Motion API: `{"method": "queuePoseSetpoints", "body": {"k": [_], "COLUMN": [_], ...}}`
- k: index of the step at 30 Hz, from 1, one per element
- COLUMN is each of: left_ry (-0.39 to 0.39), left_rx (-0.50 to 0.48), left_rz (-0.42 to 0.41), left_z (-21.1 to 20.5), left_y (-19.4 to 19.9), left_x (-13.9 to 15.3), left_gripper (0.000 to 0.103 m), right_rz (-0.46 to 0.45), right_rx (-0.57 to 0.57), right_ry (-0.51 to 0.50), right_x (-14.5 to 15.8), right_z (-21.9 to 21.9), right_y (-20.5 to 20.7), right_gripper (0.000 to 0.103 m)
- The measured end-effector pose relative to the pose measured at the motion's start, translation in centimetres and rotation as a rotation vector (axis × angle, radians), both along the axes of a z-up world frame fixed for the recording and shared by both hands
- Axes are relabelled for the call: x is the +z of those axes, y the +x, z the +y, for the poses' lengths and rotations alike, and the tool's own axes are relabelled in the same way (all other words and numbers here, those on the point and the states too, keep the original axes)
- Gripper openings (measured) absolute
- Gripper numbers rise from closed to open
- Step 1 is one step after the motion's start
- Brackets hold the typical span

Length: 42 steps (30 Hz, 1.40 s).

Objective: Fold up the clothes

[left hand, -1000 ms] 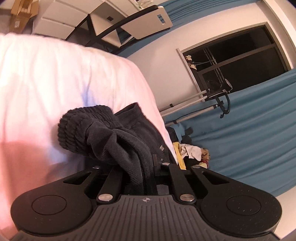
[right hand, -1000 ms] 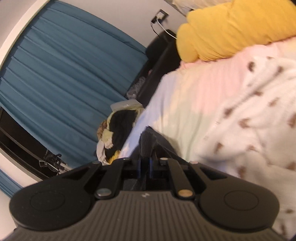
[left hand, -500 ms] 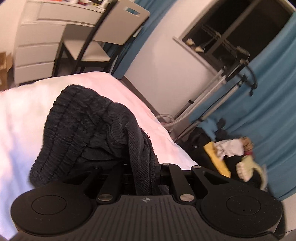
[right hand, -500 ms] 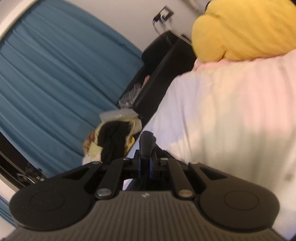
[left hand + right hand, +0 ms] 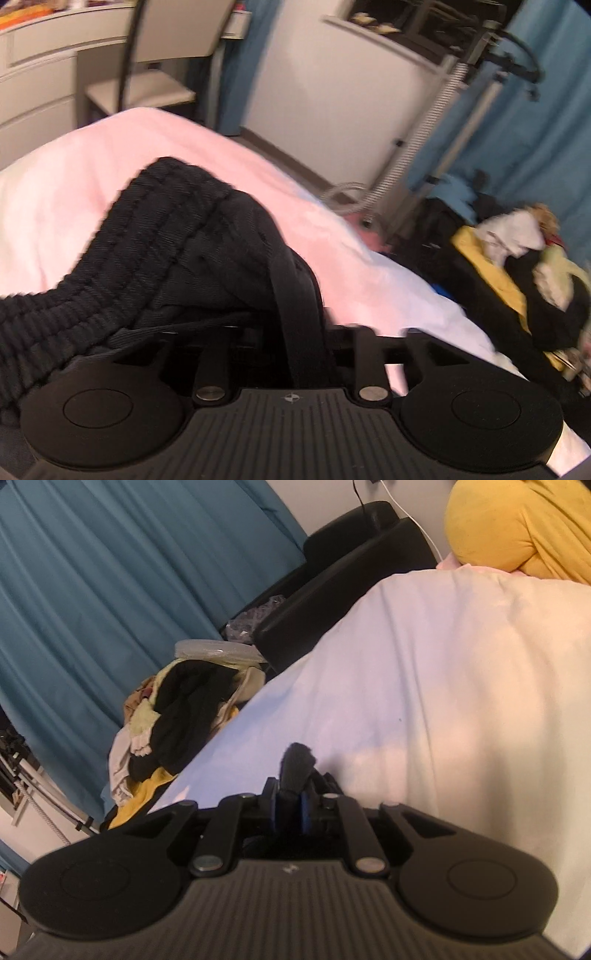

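Dark knit garment (image 5: 177, 251) is pinched in both of my claws and held above the bed (image 5: 74, 177). In the left wrist view the left claw (image 5: 295, 332) is closed tight on a strap-like fold of the fabric, and the ribbed waistband bulges up toward 11 o'clock and drapes off past 9 o'clock. In the right wrist view the right claw (image 5: 291, 805) is closed to a narrow gap on a small tuft of the same dark cloth (image 5: 297, 764), which pokes out at 12 o'clock between the blue pads (image 5: 305, 806); the rest of the cloth is hidden under the claw body.

I judge that I am carrying the two held edges across to lay one half over the other. To do that well I would keep both claws level with each other and keep the span between them taut, so the fabric comes down flat, not bunched. The right grip looks shallow, so I would move slowly and avoid any jerk that might pull the tuft free. I would lower onto the open pale sheet (image 5: 443, 686) at 1 o'clock in the right view, clear of the yellow pillow (image 5: 517, 528) beyond it. The laundry heap (image 5: 184, 716) on the floor at 10 o'clock sits close to the bed edge, so I would keep the drape from sliding off that way.
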<state>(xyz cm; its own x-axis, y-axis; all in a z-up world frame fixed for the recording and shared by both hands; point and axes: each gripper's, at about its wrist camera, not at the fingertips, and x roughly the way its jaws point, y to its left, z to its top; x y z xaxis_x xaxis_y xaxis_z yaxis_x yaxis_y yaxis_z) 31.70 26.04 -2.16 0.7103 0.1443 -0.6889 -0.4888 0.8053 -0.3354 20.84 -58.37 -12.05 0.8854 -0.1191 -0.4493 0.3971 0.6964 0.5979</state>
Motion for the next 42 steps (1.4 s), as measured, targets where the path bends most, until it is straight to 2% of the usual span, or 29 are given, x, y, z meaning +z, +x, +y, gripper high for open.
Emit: {"method": "queuePoseSetpoints", "body": {"k": [1, 2, 3, 4, 6, 8, 10, 14, 17, 21, 24, 26, 28, 31, 33, 36, 39, 41, 42], "left_ry": [-0.013, -0.026, -0.043, -0.063, -0.144, -0.239, -0.344, -0.583, -0.672, -0.663, -0.665, -0.662, -0.643, -0.600, -0.588, -0.552, -0.514, -0.496, -0.497], "left_rx": [-0.014, -0.029, -0.034, -0.030, -0.016, 0.009, 0.078, 0.206, 0.234, 0.171, 0.138, 0.118, 0.099, 0.054, 0.043, 0.029, 0.024, 0.030, 0.045], "left_rz": [-0.023, -0.045, -0.074, -0.110, -0.198, -0.280, -0.306, -0.325, -0.294, -0.268, -0.285, -0.286, -0.278, -0.274, -0.270, -0.271, -0.256, -0.251, -0.260], "left_z": [-0.1, -0.2, -0.2, -0.2, 0.0, 0.5, 1.0, 1.7, 2.1, 2.2, 2.3, 2.4, 2.3, 2.6, 2.9, 2.9, 3.0, 3.3, 3.6], "left_y": [-1.2, -2.3, -3.6, -5.1, -8.7, -12.6, -15.9, -21.7, -23.9, -24.6, -23.8, -22.7, -21.3, -18.8, -17.5, -16.5, -15.3, -14.6, -14.3], "left_x": [0.4, 0.8, 1.2, 1.6, 1.8, 1.6, 0.4, -3.7, -5.5, -6.0, -6.5, -6.9, -7.3, -7.6, -8.1, -8.4, -8.2, -8.0, -7.9], "left_gripper": [0.068, 0.071, 0.079, 0.087, 0.089, 0.091, 0.091, 0.091, 0.090, 0.089, 0.088, 0.087, 0.083, 0.083, 0.083, 0.083, 0.083, 0.079, 0.063], "right_rz": [-0.009, -0.017, -0.026, -0.035, -0.052, -0.070, -0.087, -0.102, -0.078, -0.102, -0.098, -0.080, -0.069, -0.060, -0.026, -0.020, -0.099, -0.151, -0.158], "right_rx": [0.005, 0.009, -0.002, -0.014, -0.039, -0.063, -0.087, -0.109, -0.080, -0.109, -0.112, -0.081, -0.051, -0.052, -0.011, 0.003, 0.004, 0.014, 0.011], "right_ry": [-0.003, -0.006, 0.006, 0.019, 0.046, 0.073, 0.100, 0.167, 0.248, 0.403, 0.510, 0.585, 0.605, 0.562, 0.568, 0.505, 0.415, 0.350, 0.324], "right_x": [0.2, 0.4, 0.7, 1.0, 1.6, 2.3, 2.9, 4.2, 5.2, 4.6, 2.1, 0.2, -0.8, -1.3, -2.1, -2.6, -1.7, -1.1, -1.0], "right_z": [0.1, 0.2, 1.0, 1.8, 3.4, 5.0, 6.6, 9.6, 11.0, 11.0, 10.6, 9.9, 9.0, 8.4, 8.3, 8.5, 8.8, 9.0, 9.2], "right_y": [-0.3, -0.6, -1.5, -2.4, -4.3, -6.1, -7.9, -11.3, -13.3, -16.4, -17.6, -17.2, -16.5, -15.6, -14.3, -12.8, -11.4, -10.6, -10.4], "right_gripper": [0.029, 0.038, 0.060, 0.075, 0.085, 0.085, 0.086, 0.087, 0.089, 0.092, 0.092, 0.092, 0.092, 0.092, 0.092, 0.093, 0.092, 0.082, 0.072]}}
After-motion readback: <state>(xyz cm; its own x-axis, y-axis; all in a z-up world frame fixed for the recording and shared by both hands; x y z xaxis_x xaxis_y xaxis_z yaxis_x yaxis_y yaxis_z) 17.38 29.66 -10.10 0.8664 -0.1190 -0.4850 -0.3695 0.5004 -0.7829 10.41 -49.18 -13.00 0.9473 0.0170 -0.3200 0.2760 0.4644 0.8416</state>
